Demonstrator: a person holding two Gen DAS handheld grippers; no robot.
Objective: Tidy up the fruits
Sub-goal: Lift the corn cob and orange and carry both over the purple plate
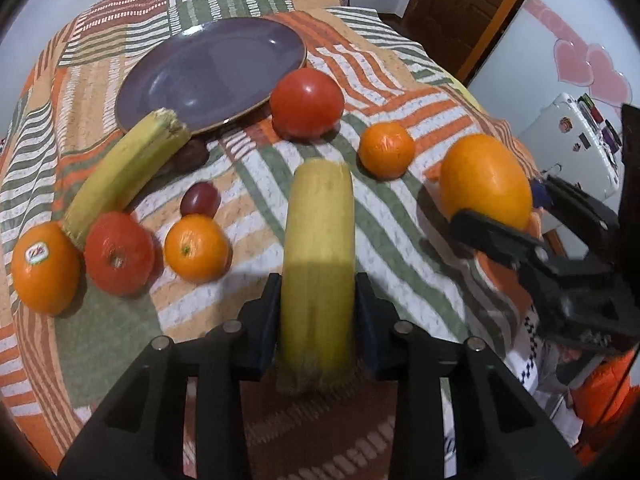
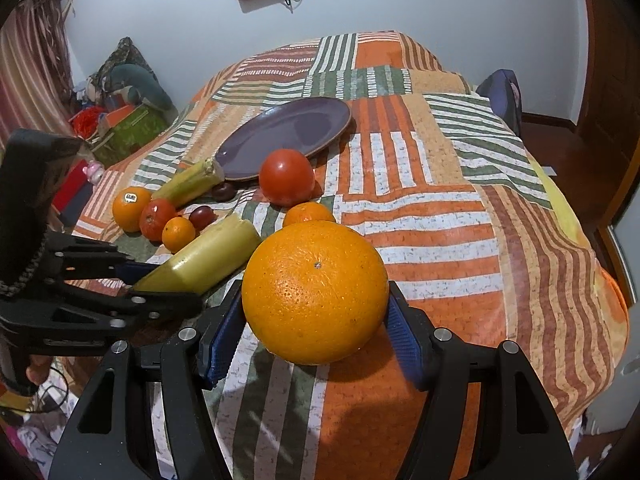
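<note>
My left gripper [image 1: 318, 312] is shut on a yellow banana [image 1: 320, 248] and holds it above the bedspread. My right gripper [image 2: 316, 320] is shut on a large orange [image 2: 316, 290]; it also shows in the left wrist view [image 1: 486, 180]. A purple plate [image 1: 212, 72] lies empty further back. Around it lie a second banana [image 1: 124, 168], a large tomato [image 1: 306, 102], a small tomato [image 1: 118, 258], a stickered orange [image 1: 44, 266], two mandarins [image 1: 196, 248] [image 1: 386, 148] and a dark grape tomato [image 1: 200, 199].
The striped patchwork bedspread [image 2: 440, 208] covers a bed. Boxes and clutter [image 2: 124, 120] stand on the floor at the left. A wooden door [image 1: 468, 4] and a white appliance [image 1: 572, 140] are at the right.
</note>
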